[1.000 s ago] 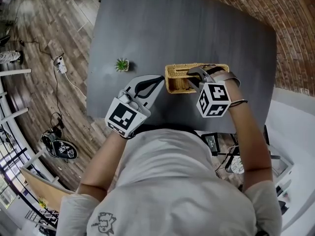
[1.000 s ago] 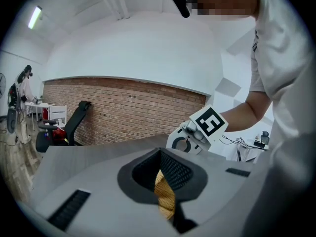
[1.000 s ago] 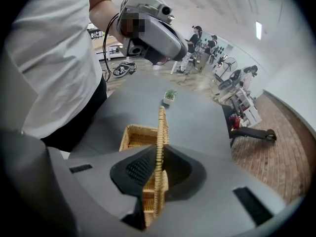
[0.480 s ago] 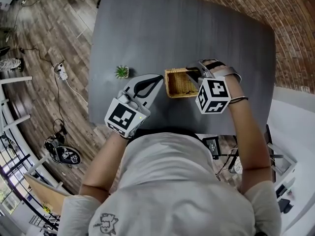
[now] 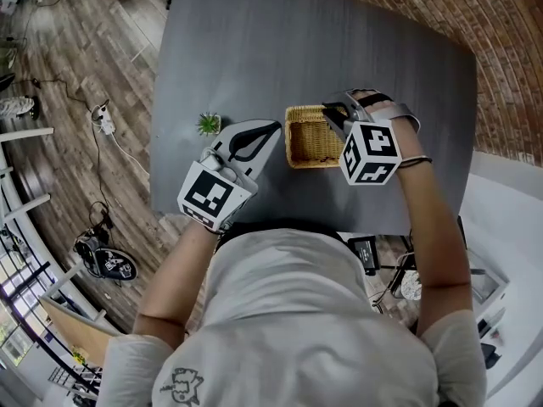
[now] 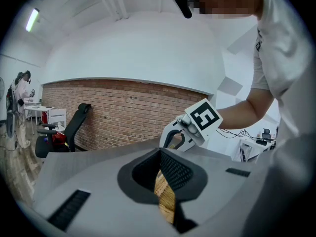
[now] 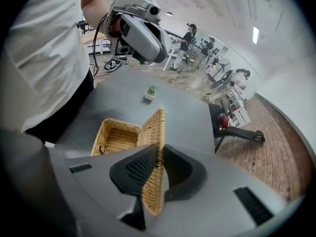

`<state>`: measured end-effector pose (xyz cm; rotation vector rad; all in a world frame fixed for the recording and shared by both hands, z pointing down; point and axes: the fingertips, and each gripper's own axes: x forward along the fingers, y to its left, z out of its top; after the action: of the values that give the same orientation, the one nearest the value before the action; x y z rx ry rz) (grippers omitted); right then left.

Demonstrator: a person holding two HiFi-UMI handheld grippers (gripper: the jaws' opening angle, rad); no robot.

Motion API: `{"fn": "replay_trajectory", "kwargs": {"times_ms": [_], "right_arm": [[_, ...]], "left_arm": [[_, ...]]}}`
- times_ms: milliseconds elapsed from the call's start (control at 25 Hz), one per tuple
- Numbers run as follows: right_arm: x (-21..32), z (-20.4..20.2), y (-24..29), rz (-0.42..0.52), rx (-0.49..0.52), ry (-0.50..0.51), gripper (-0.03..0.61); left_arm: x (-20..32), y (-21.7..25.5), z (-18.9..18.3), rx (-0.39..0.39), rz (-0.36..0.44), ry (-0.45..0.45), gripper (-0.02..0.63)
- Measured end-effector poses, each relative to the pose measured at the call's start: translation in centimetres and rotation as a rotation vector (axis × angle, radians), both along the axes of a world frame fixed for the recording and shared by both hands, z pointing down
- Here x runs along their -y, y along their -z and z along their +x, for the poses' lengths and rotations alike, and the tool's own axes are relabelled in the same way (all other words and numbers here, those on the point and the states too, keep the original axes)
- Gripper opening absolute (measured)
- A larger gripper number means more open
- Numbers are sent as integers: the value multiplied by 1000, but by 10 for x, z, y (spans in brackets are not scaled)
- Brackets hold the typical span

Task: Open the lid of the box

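1. Two grippers at the box [image 5: 312, 138], seen together from the head view only. Box on the table [image 5: 339, 49], close to its near edge, with a plant [image 5: 209, 124] off to the left.
2. Shown by the right gripper view alone: lid [image 7: 154, 132] standing upright at the box's edge, with the box's woven floor open to view beside it.
3. Right gripper [image 7: 159, 168] clenched on the lid's free edge, wicker pinched between both pads.
4. Left gripper [image 5: 273, 129] with tips pressed together and nothing between them, just beside the box's left wall. In its own view, a strip of wicker visible through the slot behind the tips.
5. Shown by the left gripper view alone: brick wall [image 6: 113, 112], chair [image 6: 74, 127], and the right gripper's cube [image 6: 205, 116] face-on.
6. Black-and-white square markers on each cube; shirt print [image 5: 178, 384] too small to read.
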<state>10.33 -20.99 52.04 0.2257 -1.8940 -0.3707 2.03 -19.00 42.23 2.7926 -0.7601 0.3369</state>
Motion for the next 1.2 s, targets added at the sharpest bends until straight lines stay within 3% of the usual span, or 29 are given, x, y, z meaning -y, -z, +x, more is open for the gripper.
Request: {"fn": "replay_trajectory", "kwargs": {"times_ms": [560,1200], "right_arm": [[43,-3,-14,29,6,-13,67],[69,-4,-35,65,-19,-31,69]], "left_arm": [[29,-8,3,24,25,24,11],[53,-40,12,57,-10,37,11]]}}
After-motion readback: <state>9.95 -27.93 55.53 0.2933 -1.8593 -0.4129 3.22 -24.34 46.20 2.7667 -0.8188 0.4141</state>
